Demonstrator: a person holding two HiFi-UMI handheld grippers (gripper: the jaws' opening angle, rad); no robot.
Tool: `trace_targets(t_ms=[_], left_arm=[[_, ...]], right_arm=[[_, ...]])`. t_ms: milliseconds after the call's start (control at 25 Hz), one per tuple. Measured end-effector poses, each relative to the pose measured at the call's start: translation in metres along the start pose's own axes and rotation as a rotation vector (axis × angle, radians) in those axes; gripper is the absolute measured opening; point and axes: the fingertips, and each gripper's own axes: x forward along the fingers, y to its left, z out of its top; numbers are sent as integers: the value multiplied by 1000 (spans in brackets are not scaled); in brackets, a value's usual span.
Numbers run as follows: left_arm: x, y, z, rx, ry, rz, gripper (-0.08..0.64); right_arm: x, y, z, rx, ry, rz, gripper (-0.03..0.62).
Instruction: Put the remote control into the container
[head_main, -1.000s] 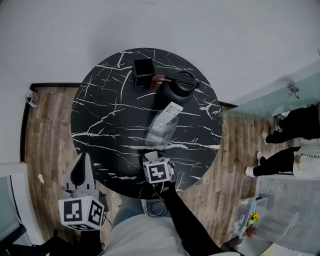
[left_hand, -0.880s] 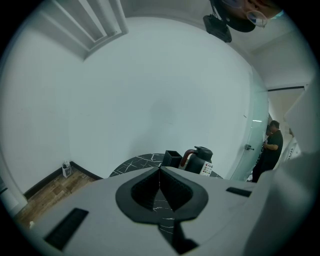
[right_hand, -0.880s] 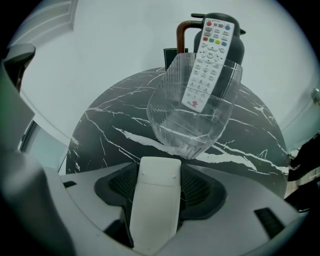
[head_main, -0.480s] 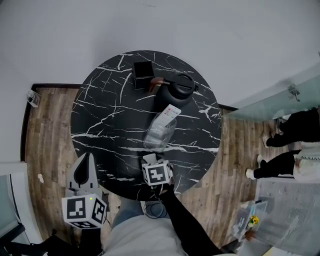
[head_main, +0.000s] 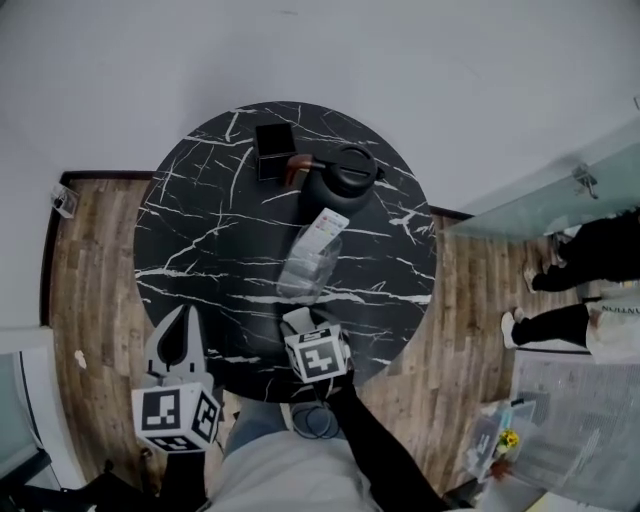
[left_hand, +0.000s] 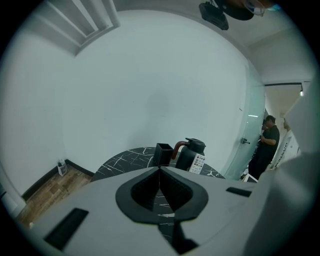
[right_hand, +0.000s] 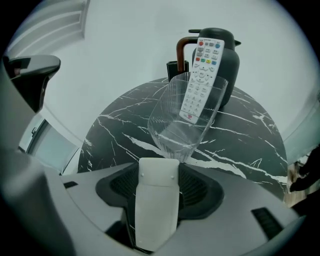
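Floor: wood planks (head_main: 90, 260) lie around the table. A bystander's legs (head_main: 560, 322) show far to the right, well apart from our work.
Table: we work over a round black marble top (head_main: 200, 240).
Jug: a black jug (head_main: 342, 185) stands upright just behind the container.
Left gripper: our left gripper (head_main: 184, 315) hovers at the near table edge, its jaws pressed together on nothing.
Right gripper: our right gripper (head_main: 302, 322) points steeply down, near the container but not touching it. Its jaws are spread wide and grip nothing of the task. A white slab (right_hand: 157, 200) with two studs sits in the gap; we read it as part of the tool but cannot be sure.
Container: the clear ribbed container (head_main: 303, 275) stands near the table's middle.
Remote: the remote (head_main: 323, 232) stands on end inside the container, leaning on the far rim toward the jug, with its upper half sticking out. We judge the placing done.
Box: a small black box (head_main: 271, 150) sits left of the jug, near the far edge.
Risk: the container looks light and the leaning remote makes it top-heavy. We judge that a brush from the right gripper could tip both over or knock them into the jug.
Change: the right gripper now sits a little farther back from the container, and its jaws have just been closing slightly with only the white slab between them. The left gripper has edged in toward the table. The remote leans as it did.
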Motion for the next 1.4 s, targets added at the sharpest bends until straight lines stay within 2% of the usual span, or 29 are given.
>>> trace_targets(t_ms=[360,800,1000,1400], left_arm=[[4,-25,-1,20,2,-24,9],[-1,-47,0,31,-13,-29,9],[-3,-55,2,33,-26,-27,9],[-8,-59,9,32,-53,-9,9]], right_arm=[[-26,-5,13,-81,-92,16,252],[-66,-8,29,-104,-205,43,252],[-84,-17,44,-121,-285,16,252],[-110,-32,73,-125,-381,-6,252]])
